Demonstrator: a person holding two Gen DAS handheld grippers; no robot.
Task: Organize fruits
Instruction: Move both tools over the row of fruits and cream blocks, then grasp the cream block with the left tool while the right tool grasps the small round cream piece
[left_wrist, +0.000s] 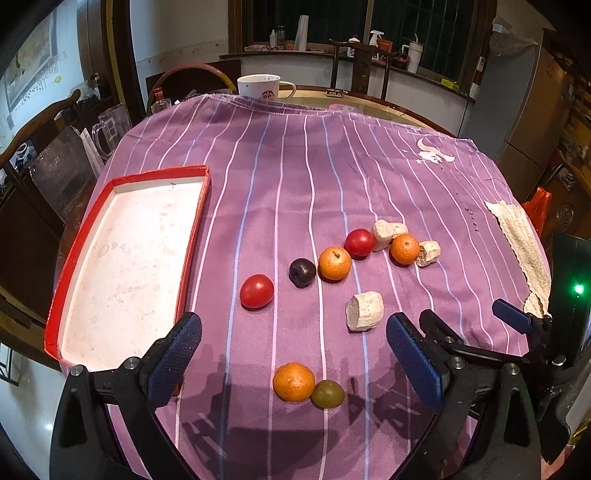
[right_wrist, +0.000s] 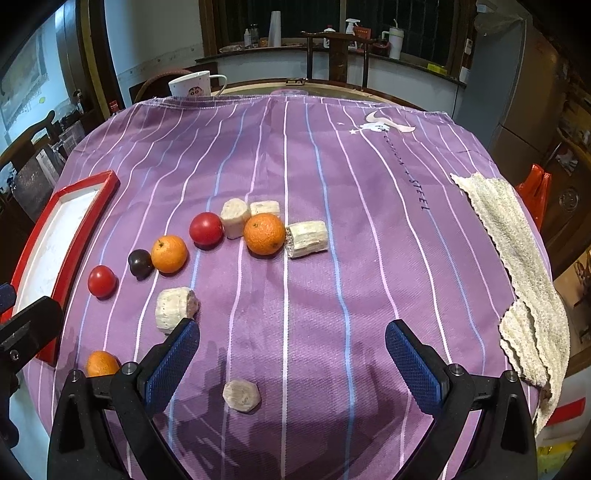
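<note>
Fruits lie on a purple striped cloth. In the left wrist view I see a near orange touching a green fruit, a red tomato, a dark plum, two more oranges, a second tomato and pale banana chunks. A red-rimmed white tray lies at the left. My left gripper is open and empty above the near orange. My right gripper is open and empty above a banana slice; it shows at the right of the left view.
A white mug stands at the cloth's far edge. A cream towel lies along the right edge of the table. Chairs, glass mugs and a counter with bottles surround the table.
</note>
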